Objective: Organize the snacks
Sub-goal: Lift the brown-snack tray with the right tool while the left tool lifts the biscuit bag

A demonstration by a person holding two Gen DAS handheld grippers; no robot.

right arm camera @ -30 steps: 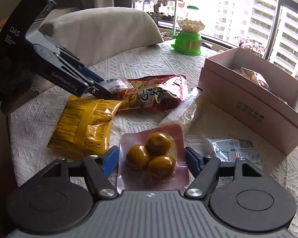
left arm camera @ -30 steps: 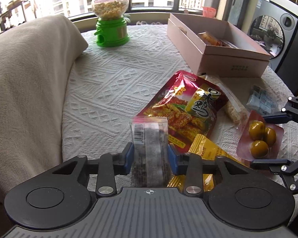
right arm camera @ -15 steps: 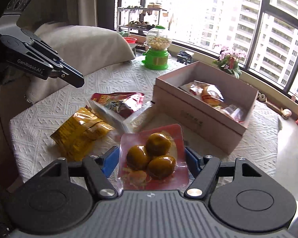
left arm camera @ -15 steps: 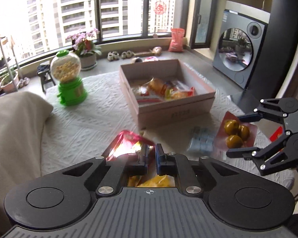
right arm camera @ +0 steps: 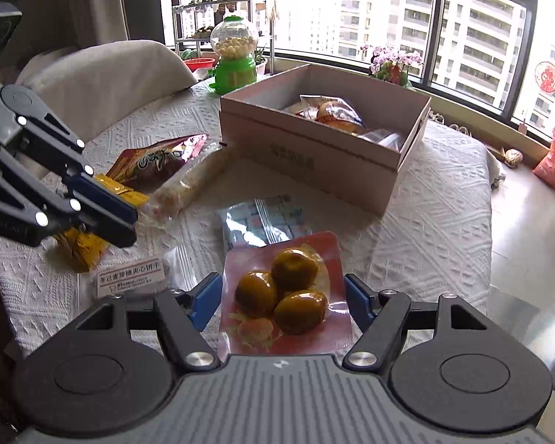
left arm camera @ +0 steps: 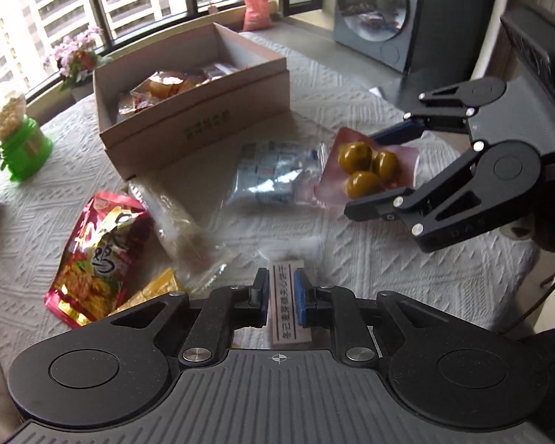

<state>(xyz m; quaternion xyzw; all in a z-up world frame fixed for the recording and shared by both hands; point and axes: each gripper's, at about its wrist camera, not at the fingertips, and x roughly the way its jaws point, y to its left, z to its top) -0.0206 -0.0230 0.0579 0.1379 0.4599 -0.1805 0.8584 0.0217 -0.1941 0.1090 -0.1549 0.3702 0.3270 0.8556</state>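
Observation:
My left gripper [left arm camera: 280, 296] is nearly shut, its jaws either side of a small clear packet with a white label [left arm camera: 288, 309]; in the right wrist view that packet [right arm camera: 131, 277] seems to lie on the cloth below the left gripper [right arm camera: 127, 222]. My right gripper [right arm camera: 281, 301] is shut on a pink pack of three brown eggs [right arm camera: 285, 292], held above the table; it also shows in the left wrist view [left arm camera: 364, 170]. The open pink box [left arm camera: 196, 111] [right arm camera: 314, 148] holds several snacks.
On the white cloth lie a red snack bag [left arm camera: 100, 251], a yellow bag [right arm camera: 81, 244], a long clear roll pack [left arm camera: 181, 229] and a blue-white packet [left arm camera: 273, 174]. A green candy dispenser [right arm camera: 235, 59] stands behind. A cushioned chair [right arm camera: 103, 74] is at left.
Both grippers rose and swung toward the box side. The left gripper's jaws closed much narrower and the small packet now looks to rest on the cloth. The right gripper keeps the egg pack.

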